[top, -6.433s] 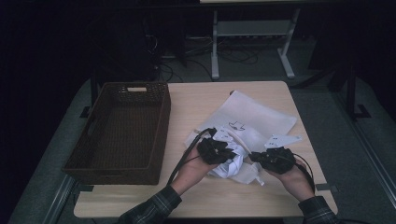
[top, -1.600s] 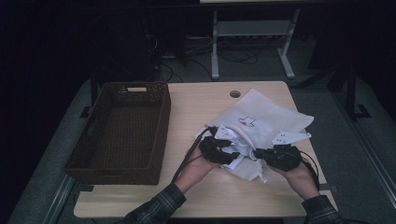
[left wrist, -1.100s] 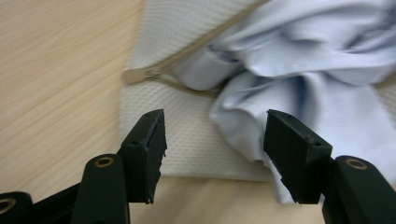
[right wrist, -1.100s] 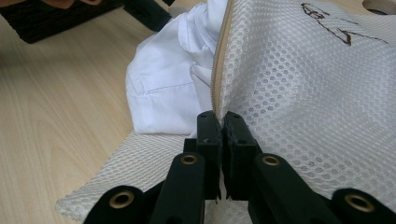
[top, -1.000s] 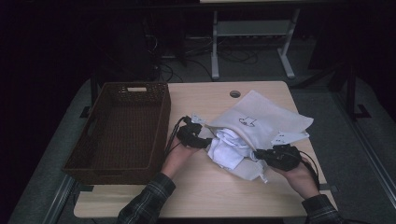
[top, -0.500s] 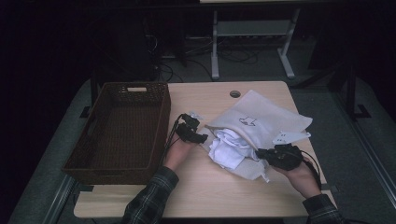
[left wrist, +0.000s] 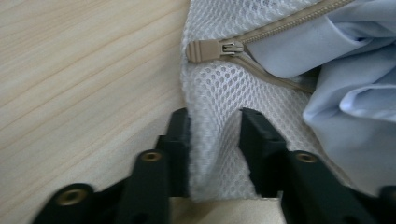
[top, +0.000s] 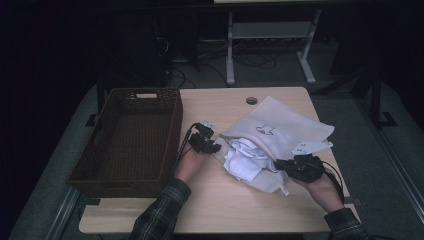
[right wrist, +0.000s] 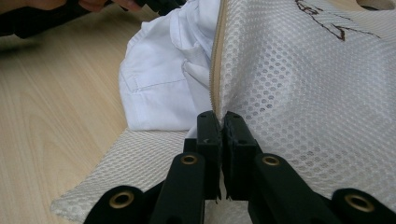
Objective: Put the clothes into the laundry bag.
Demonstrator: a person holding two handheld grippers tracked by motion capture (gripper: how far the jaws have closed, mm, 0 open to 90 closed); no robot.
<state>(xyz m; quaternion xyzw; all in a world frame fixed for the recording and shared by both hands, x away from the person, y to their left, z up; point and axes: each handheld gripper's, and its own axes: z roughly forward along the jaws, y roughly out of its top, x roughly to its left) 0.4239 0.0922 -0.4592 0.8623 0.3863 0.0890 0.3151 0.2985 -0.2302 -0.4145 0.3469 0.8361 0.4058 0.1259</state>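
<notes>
Far left on the table: a big brown basket, empty, well apart from the work. Next, the left gripper, jaws a little apart with a fold of the mesh bag between them, close by the tan zipper pull. Not pinched tight yet, by the look of it. In the middle, white clothes poking out of the bag's open mouth. On the right, the right gripper, jaws pressed together on the bag's zipper edge, holding it up.

Step in hand, most likely: holding the bag's mouth so the clothes go all the way in. Next: close the left gripper on the mesh, pull the mouth wide, then push the clothes inside.

Bare wood in front of the bag and behind it for moving. Right hand near the table's right edge, so not much room there.
</notes>
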